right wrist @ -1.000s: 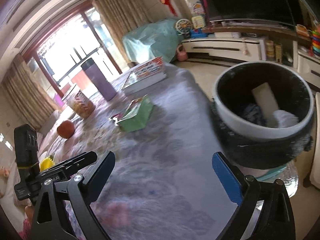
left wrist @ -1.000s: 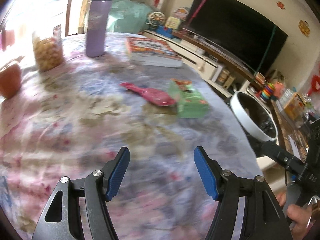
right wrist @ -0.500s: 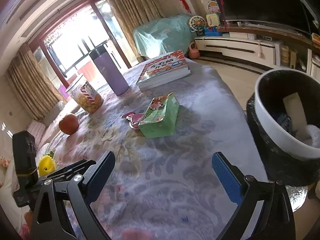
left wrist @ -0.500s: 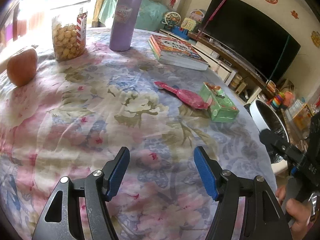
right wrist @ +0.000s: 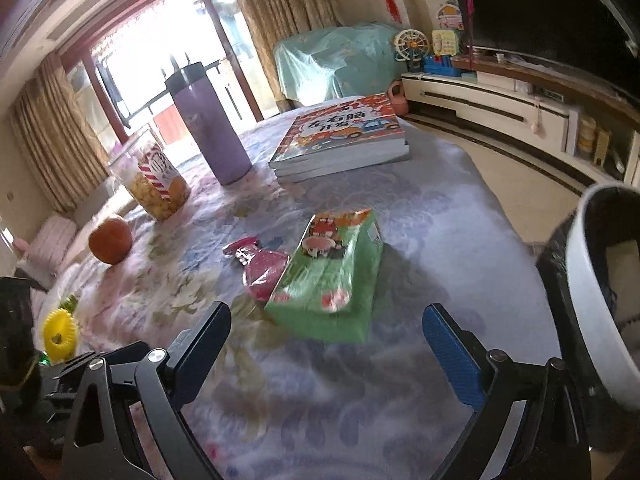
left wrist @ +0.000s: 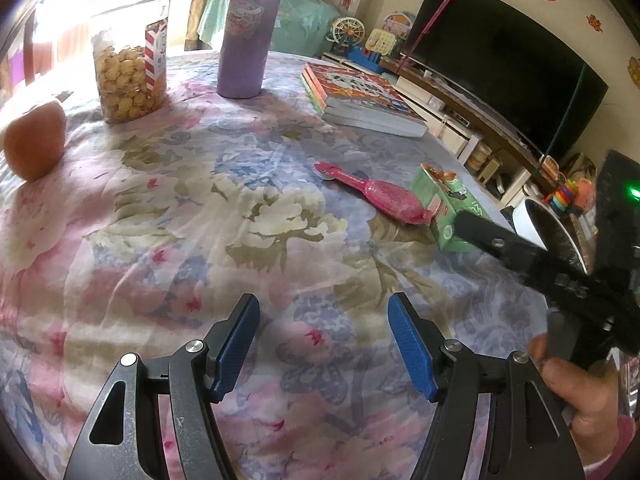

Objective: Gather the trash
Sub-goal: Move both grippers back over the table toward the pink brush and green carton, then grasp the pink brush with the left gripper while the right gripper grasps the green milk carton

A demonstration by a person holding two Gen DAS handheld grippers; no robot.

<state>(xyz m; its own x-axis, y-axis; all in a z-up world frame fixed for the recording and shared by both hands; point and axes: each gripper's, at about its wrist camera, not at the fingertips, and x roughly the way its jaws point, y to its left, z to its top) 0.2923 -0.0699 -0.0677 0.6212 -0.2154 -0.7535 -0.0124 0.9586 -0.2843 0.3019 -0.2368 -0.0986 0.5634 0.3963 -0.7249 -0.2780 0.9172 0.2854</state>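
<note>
A green snack packet lies on the floral tablecloth, with a pink wrapper touching its left side. Both also show in the left wrist view, the packet right of the pink wrapper. A white-rimmed bin with a black liner stands off the table's right edge, holding some trash. My right gripper is open and empty, just short of the green packet. My left gripper is open and empty over bare cloth, well short of the wrapper.
A stack of books, a purple flask, a snack jar and an orange fruit stand farther back. A yellow toy lies at the left. The right gripper's arm crosses the left view.
The right gripper has swung left from the bin toward the green packet, which is now closer and centred. The left gripper has moved forward over the table. Both stay open.
</note>
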